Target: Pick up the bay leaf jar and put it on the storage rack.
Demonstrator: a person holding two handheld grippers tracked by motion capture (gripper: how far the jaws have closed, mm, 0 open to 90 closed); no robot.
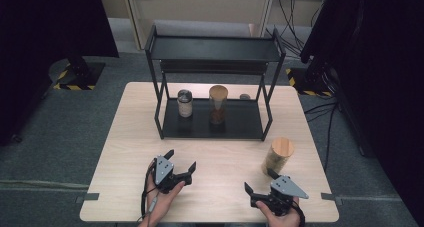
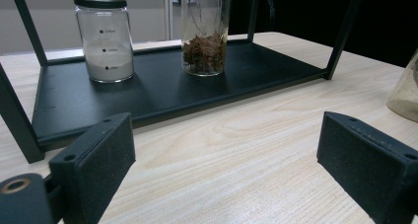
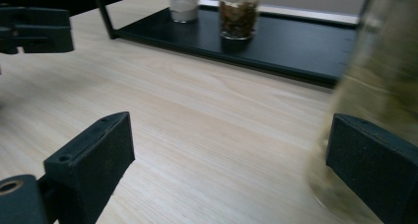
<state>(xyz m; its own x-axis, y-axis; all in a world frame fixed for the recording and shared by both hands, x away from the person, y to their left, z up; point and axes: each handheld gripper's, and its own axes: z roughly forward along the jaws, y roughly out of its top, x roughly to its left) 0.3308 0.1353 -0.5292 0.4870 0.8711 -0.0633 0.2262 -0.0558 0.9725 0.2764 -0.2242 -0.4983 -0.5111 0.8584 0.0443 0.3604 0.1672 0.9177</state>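
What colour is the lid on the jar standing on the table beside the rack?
Light wood-coloured lid; the high view shows it best.

Each hand carries a black gripper: the left gripper (image 1: 182,163) and the right gripper (image 1: 259,181) each bear a grey three-cornered plate on top; the jaws are flat, matte black rectangular pads with small round holes; a dark cable trails from the left gripper.

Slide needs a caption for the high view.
Two open grippers, left and right, near wood-lidded jar; two jars on black rack.
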